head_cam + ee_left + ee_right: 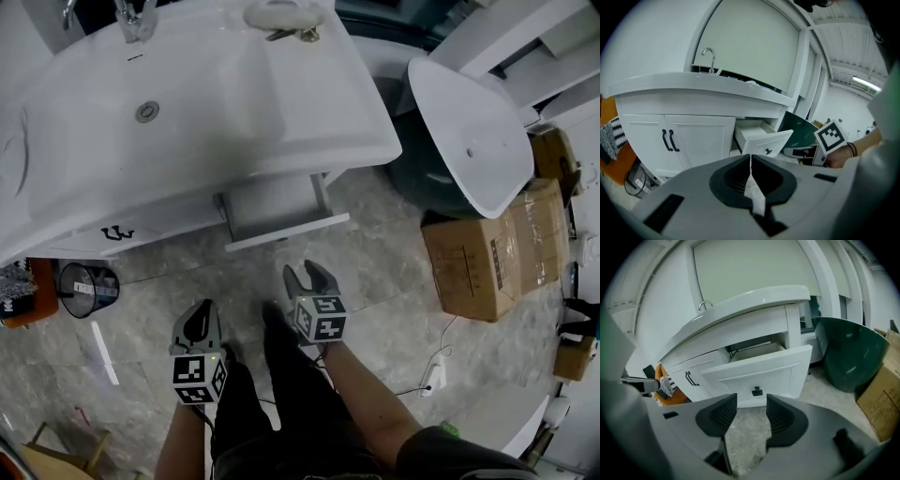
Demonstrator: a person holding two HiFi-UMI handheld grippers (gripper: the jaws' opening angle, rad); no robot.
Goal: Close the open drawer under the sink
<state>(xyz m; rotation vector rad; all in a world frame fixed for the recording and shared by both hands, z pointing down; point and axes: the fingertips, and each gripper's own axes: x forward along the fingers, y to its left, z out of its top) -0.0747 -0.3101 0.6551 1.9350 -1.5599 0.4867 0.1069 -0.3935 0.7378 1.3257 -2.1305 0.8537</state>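
Drawer [757,373], open, front facing and straight ahead of right tool [751,411], released and nearer; left tool [750,161] clenched

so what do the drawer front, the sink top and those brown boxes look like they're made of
Drawer front: probably painted wood or board, matte white with a routed panel frame; its small dark knob is likely metal. Sink top: looks like glazed ceramic or cast resin, smooth glossy white with soft reflections. Brown boxes: cardboard, dull brown flat panels with creased edges.
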